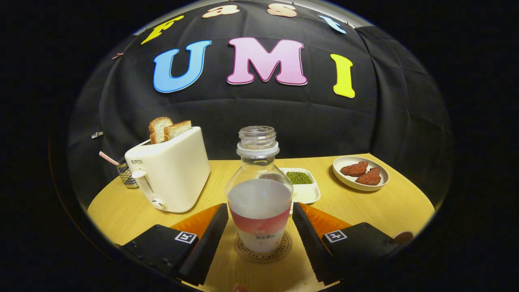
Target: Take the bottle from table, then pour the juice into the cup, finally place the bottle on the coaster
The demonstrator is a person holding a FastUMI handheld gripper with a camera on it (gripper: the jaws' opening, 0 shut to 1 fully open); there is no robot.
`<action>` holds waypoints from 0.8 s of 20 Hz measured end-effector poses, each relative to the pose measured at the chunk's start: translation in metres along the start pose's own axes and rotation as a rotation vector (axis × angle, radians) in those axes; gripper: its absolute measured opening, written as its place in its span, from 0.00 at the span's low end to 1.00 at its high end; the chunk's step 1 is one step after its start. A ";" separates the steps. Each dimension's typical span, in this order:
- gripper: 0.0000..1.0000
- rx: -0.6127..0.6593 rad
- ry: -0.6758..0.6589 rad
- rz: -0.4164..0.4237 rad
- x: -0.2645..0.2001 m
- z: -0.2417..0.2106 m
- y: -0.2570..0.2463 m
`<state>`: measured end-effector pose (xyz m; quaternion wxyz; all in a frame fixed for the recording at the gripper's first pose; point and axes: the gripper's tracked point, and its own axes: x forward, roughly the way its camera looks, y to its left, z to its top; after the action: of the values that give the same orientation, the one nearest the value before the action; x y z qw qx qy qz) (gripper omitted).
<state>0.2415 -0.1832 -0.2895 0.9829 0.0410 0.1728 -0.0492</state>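
A clear, uncapped bottle (259, 190) with a white and pink label stands upright on a round coaster (264, 248) on the wooden table (373, 207). It is between my two black fingers, with a gap on each side. My gripper (259, 217) is open, its left finger (211, 237) and right finger (310, 239) flanking the bottle's lower half without touching it. No liquid shows in the bottle's clear upper part. A small brown round thing (403, 236) peeks out by the right finger at the table's edge; I cannot tell what it is.
A white toaster (170, 170) with two bread slices stands to the left beyond the fingers. Behind the bottle lies a white tray (306, 190) with green beans. A plate (361, 172) with two red pieces sits to the far right. A small wire basket (127, 176) stands behind the toaster.
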 end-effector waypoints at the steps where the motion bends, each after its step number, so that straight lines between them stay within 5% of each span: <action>1: 0.97 -0.022 0.013 -0.008 -0.008 -0.001 -0.002; 8: 0.97 -0.064 0.035 -0.027 -0.104 0.023 -0.010; 16: 0.97 -0.065 -0.145 0.049 -0.234 0.115 0.000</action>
<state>0.0614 -0.1747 -0.1014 0.9945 0.0094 0.1015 -0.0223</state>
